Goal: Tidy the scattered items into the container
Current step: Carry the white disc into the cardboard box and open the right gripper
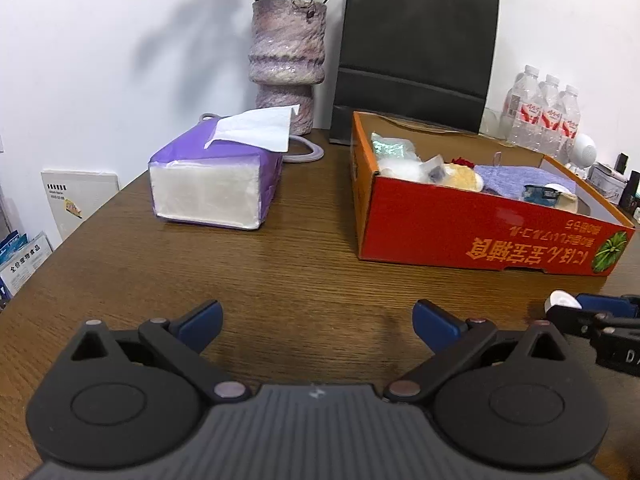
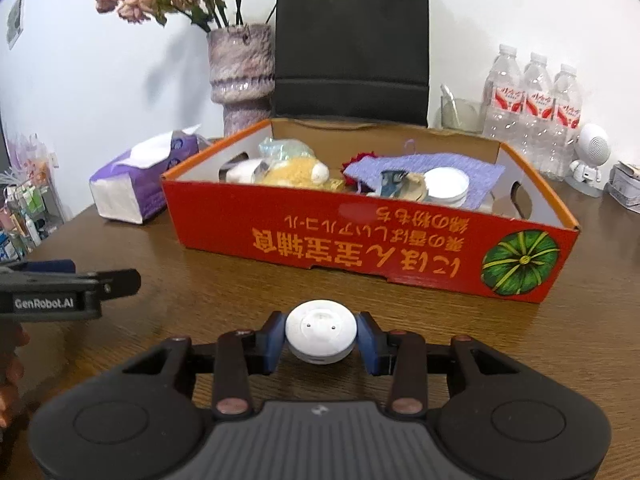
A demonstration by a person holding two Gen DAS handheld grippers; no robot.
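We take the red cardboard box (image 2: 372,240) as our landmark, the container of the task, standing on the brown wooden surface (image 2: 200,280) with its printed long wall turned toward us. Inside it a lilac knitted cloth (image 2: 432,166), a yellow plush toy (image 2: 296,174) and a round white tin (image 2: 446,184) already lie together, so much of the tidying looks done. Left of the box, well apart from it, sits the purple tissue pack (image 1: 212,184); we judge that it belongs to the room rather than to the clutter, though we cannot be sure. In front of the box's near wall, low over the bare surface, our right claw (image 2: 320,338) is clenched on a small round white case (image 2: 320,336): both blue pads press its sides, and whether it rests on the wood or is just clear of it we cannot tell. Our left claw (image 1: 318,326) hangs released and empty, further left of the box, with nothing between its pads (image 1: 200,322). The step in hand, as we judge it, is the pick-up of this last loose piece. The next move calls for a lift high enough to clear the near wall, a carry over the rim, and a release above a free spot, perhaps the bare corner at the box's right end.
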